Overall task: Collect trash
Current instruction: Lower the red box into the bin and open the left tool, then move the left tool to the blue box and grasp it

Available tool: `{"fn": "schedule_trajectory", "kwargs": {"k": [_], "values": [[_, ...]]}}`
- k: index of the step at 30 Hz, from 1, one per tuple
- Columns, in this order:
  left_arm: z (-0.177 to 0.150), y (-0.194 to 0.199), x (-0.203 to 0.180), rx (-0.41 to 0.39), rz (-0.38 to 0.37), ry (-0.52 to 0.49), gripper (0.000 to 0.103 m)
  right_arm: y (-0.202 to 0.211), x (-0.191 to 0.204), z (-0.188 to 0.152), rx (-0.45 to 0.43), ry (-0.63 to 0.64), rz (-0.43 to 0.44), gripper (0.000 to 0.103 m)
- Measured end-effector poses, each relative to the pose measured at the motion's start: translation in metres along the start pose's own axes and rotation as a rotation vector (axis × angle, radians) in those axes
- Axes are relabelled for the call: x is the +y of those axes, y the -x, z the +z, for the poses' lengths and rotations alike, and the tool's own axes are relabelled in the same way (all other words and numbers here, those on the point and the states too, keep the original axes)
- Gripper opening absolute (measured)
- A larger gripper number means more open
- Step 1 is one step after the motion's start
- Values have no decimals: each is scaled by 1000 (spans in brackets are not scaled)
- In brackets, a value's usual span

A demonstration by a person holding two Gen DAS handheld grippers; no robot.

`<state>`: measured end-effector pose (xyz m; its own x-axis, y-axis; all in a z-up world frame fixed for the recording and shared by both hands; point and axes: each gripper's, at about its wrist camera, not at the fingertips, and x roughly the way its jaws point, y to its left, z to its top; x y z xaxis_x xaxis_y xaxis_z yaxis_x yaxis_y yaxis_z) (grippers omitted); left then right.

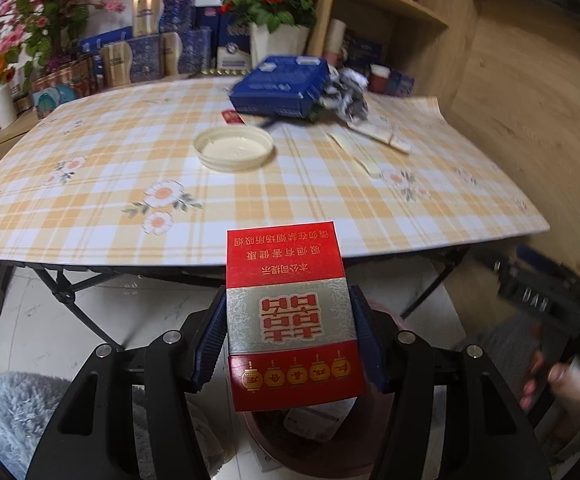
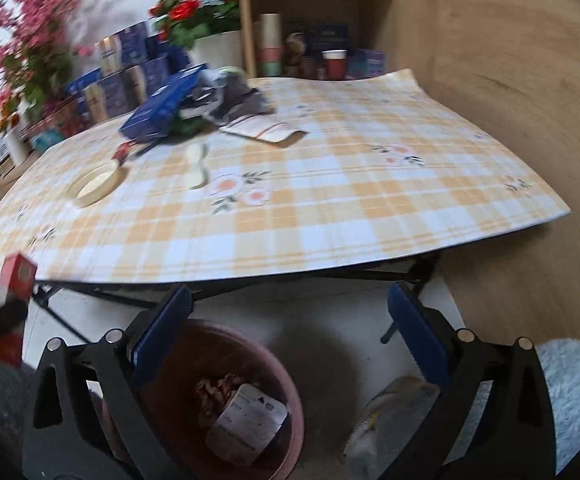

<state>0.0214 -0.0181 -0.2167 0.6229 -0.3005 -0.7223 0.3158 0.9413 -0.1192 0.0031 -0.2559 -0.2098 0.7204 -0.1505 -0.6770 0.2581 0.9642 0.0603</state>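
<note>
My left gripper (image 1: 287,316) is shut on a red and silver cigarette pack (image 1: 290,320), held in the air over a round reddish-brown trash bin (image 1: 374,456) in front of the table. The pack also shows at the left edge of the right wrist view (image 2: 13,304). My right gripper (image 2: 290,328) is open and empty, above the same bin (image 2: 294,404), which holds a white packet (image 2: 249,424) and reddish scraps. On the checked tablecloth (image 1: 310,200) lie a cream lid (image 1: 233,148), a blue box (image 1: 281,86), crumpled wrappers (image 1: 348,96) and paper pieces (image 1: 378,138).
A crumpled bag (image 2: 390,420) lies on the floor right of the bin. Grey fluffy rugs (image 1: 13,412) lie on the white floor. Flower pots (image 1: 277,36), blue boxes and a wooden shelf (image 1: 390,4) stand behind the table. A wooden wall (image 2: 510,100) is on the right.
</note>
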Motion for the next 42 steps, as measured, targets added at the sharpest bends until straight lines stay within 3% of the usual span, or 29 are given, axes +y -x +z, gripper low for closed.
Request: {"fn": "schedule_trajectory", "kwargs": {"k": [15, 17, 18, 19, 21, 33, 42], "values": [[-36, -69, -43, 327, -4, -228, 58, -7, -26, -1, 14, -105, -71, 97], [-39, -74, -45, 345, -6, -235, 66, -7, -27, -2, 17, -110, -73, 97], [-39, -74, -45, 345, -4, -234, 76, -7, -28, -2, 19, -114, -72, 97], [-38, -73, -44, 334, -2, -230, 82, -7, -29, -2, 19, -117, -71, 97], [-36, -68, -43, 305, -9, -215, 85, -8, -30, -1, 21, -121, -71, 97], [-7, -30, -19, 56, 34, -47, 91, -8, -29, 0, 28, -140, -34, 97], [0, -21, -17, -4, 62, -34, 91, -9, -22, 1, 29, -125, -18, 97]]}}
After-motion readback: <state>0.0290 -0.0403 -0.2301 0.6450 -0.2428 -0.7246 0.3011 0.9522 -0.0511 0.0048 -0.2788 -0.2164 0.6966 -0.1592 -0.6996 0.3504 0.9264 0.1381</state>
